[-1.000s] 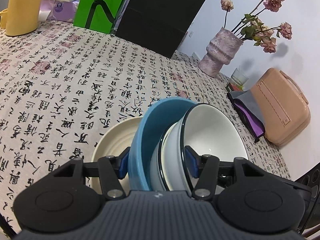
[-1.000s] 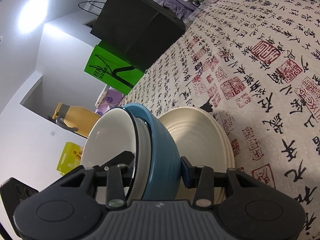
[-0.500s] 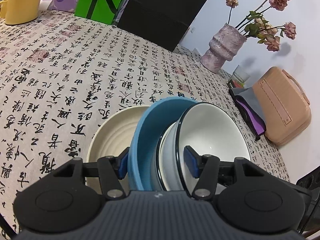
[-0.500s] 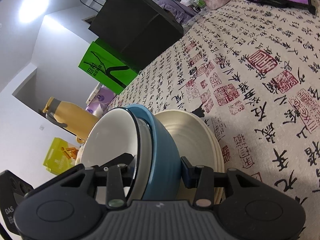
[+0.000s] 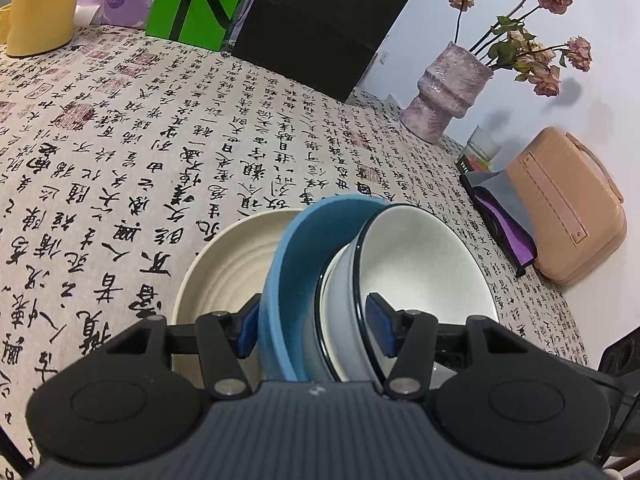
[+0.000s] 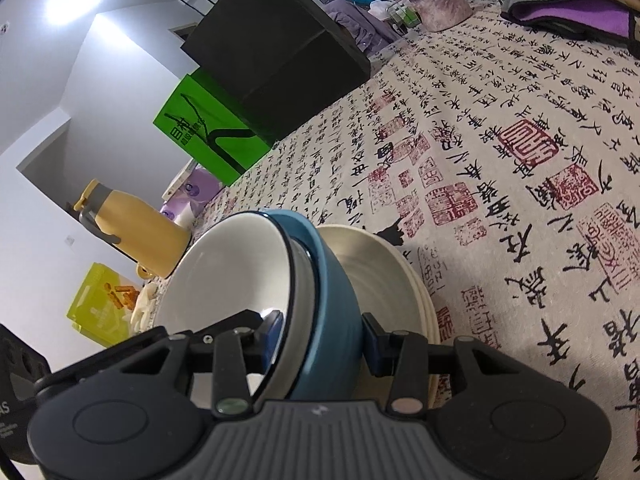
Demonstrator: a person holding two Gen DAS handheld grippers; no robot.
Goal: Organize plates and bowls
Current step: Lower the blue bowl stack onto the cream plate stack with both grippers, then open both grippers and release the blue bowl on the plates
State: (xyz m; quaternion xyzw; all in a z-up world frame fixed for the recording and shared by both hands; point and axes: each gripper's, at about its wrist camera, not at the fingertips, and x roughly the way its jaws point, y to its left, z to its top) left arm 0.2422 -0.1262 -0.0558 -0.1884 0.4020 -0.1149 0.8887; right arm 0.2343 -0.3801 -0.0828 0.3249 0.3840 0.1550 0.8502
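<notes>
Table: the calligraphy-print tablecloth (image 5: pixel 120 152) fills most of both views; the landing spot sits at lower centre of each frame.
Cream plates: a stack of cream plates (image 5: pixel 224 264) lies flat on the cloth, left of the bowls in the left wrist view, right of them in the right wrist view (image 6: pixel 384 280). From the rims at the right edge I judge 2 or 3 plates.
Bowl stack: 2 nested bowls, tipped on edge. The blue bowl (image 5: pixel 288 264) is outermost and faces the plates; the white bowl (image 5: pixel 424 272) with its dark rim sits inside it.
Left gripper: the left gripper (image 5: pixel 314 328) clamps the pair across the rims, 1 blue pad on the blue bowl's outside, the other inside the white bowl.
Right gripper: the right gripper (image 6: pixel 320 340) pinches the same pair from the opposite side, 1 pad inside the white bowl (image 6: pixel 232 280), 1 on the blue bowl's wall (image 6: pixel 332 312).
Step, as I judge it: setting the nested bowls down onto the plates.
Doing it well: roll both wrists together so the stack levels out; uneven turning could let the white bowl slip out of the blue one.
Placement: centre the blue base over the top plate before lowering.
Release: loosen only once the base rests flat, 1 side at a time.
Risk: glazed ceramic on ceramic slides and chips easily.
</notes>
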